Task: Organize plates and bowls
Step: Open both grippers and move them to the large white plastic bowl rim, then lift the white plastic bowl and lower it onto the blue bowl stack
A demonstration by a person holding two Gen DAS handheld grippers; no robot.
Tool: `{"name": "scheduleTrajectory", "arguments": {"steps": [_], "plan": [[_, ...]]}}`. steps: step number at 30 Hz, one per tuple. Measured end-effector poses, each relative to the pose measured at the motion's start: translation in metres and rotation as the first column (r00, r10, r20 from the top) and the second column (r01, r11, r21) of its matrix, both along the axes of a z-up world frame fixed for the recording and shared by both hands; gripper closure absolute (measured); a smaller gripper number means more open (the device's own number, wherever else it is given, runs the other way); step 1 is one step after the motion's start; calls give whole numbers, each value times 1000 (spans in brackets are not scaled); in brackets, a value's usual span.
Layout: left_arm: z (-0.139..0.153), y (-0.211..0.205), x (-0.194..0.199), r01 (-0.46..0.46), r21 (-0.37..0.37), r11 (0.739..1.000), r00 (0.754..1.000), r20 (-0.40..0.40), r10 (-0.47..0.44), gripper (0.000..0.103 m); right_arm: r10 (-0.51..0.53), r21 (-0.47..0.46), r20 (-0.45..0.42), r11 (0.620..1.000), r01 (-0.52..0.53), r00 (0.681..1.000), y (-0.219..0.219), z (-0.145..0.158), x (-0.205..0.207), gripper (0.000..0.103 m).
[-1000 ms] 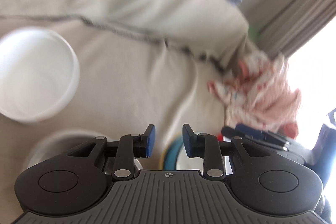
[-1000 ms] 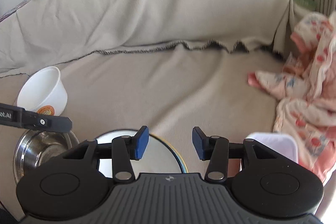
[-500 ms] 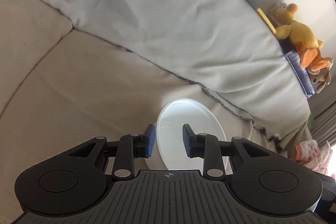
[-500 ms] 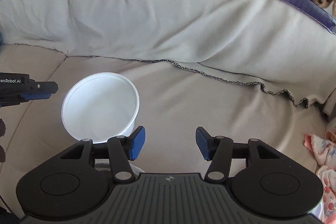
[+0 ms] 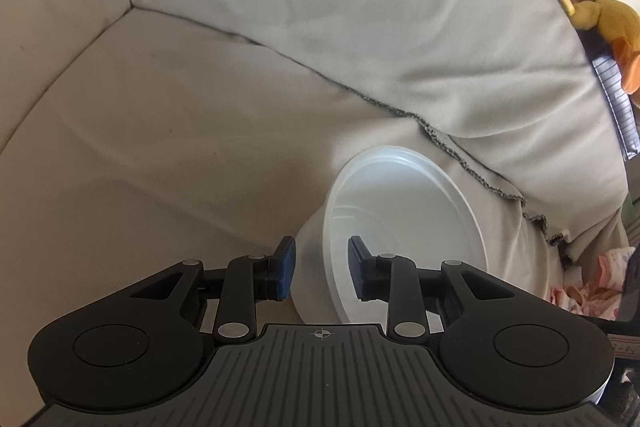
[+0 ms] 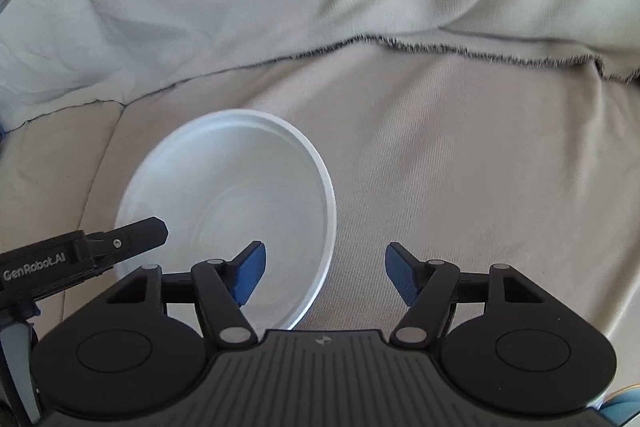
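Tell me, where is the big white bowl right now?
The round white plastic bowl sits upright on the beige sofa seat, near the grey throw's frayed edge. In the left wrist view its near rim lies between the left gripper jaws.

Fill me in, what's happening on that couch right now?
A person is working a handheld gripper in each hand around a white bowl sitting on the cloth-covered sofa. The left gripper straddles the bowl's near rim, pads not pressing. The right gripper straddles the opposite rim, its jaws opening. Nothing is gripped yet.
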State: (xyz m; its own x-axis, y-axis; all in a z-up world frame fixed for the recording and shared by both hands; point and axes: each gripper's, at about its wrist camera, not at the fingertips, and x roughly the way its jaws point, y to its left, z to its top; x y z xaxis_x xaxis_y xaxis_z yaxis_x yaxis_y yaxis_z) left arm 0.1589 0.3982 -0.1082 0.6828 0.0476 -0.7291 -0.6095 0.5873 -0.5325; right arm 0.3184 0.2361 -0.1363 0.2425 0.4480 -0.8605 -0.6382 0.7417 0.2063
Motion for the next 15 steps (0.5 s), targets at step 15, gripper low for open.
{"name": "scheduleTrajectory", "arguments": {"steps": [15], "plan": [[69, -48, -16, 44, -4, 999, 966, 254, -42, 72, -4, 147, 3, 989, 4, 1000, -76, 66, -14, 76]]}}
